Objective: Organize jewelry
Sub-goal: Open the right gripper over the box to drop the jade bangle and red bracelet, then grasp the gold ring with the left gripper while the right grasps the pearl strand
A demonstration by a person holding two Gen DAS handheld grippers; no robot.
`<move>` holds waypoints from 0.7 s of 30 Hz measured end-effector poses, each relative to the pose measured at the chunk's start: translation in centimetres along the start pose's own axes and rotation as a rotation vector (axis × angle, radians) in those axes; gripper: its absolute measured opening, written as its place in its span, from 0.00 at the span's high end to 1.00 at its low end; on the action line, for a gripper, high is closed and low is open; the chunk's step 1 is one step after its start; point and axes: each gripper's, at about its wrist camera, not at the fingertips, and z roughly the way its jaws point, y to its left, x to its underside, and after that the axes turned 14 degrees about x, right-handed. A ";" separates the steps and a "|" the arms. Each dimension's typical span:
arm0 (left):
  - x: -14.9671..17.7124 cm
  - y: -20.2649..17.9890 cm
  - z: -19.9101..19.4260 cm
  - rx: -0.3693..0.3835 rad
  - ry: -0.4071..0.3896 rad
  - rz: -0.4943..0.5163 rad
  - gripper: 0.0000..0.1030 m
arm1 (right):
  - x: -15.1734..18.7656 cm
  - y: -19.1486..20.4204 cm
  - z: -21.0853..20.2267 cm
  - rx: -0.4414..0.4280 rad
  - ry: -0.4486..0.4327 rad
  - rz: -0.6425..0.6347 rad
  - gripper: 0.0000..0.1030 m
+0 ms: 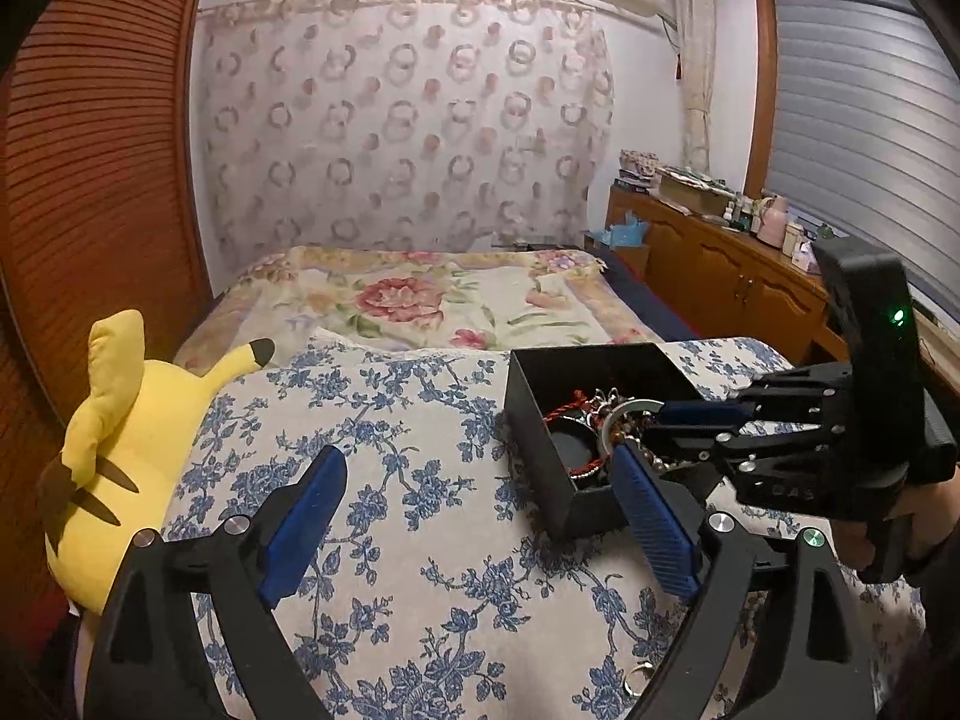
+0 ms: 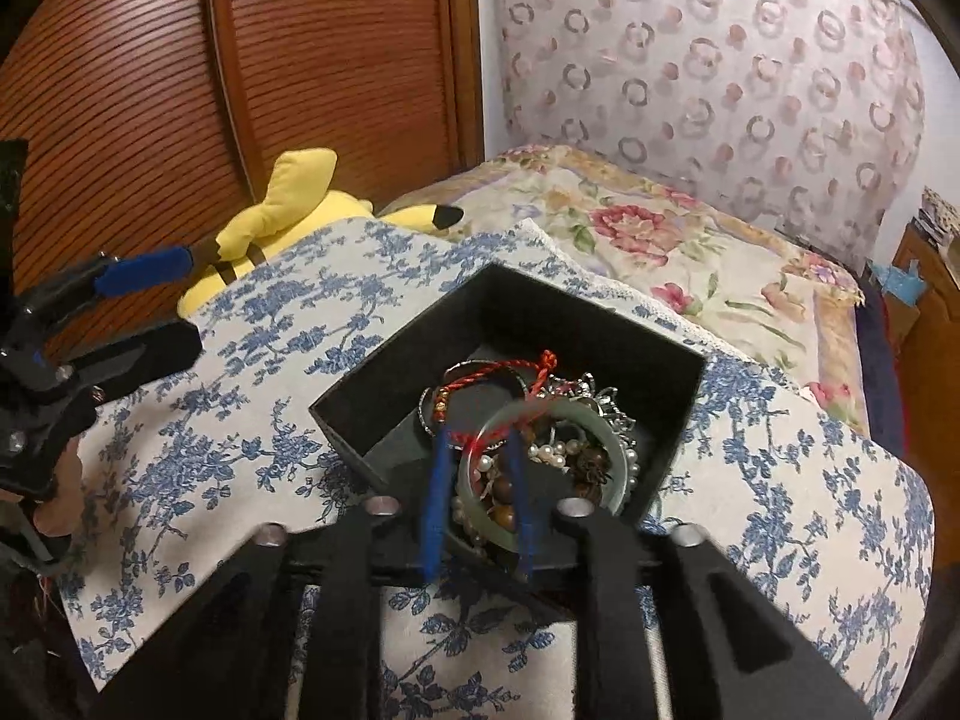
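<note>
The right gripper [image 2: 477, 480], narrowed astride the jade bangle's [image 2: 612, 438] rim inside the black box [image 2: 384, 384], is shown nearer than the spread left gripper [image 1: 474, 516].

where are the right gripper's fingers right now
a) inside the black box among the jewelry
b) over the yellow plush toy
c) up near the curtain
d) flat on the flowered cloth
a: the right gripper reaches into the black box, its blue fingers close together around the rim of the green bangle.

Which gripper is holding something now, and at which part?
The right gripper pinches the pale green jade bangle at its near rim, inside the black box. The left gripper is open, holding nothing.
</note>
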 end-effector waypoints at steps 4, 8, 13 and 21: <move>0.5 -0.4 -0.4 0.011 0.003 0.005 0.14 | 0.8 -0.6 -2.4 -0.008 -0.042 0.016 0.75; 1.3 -1.0 -0.7 0.027 0.015 0.007 0.14 | 2.3 -1.2 -5.6 -0.017 -0.081 0.039 0.75; 3.2 -2.1 -1.2 0.065 0.048 0.013 0.14 | 6.1 -1.2 -9.2 -0.013 -0.090 0.064 0.75; 6.6 -3.9 -1.1 0.156 0.148 0.016 0.16 | 12.6 -0.7 -10.3 0.032 -0.016 0.090 0.75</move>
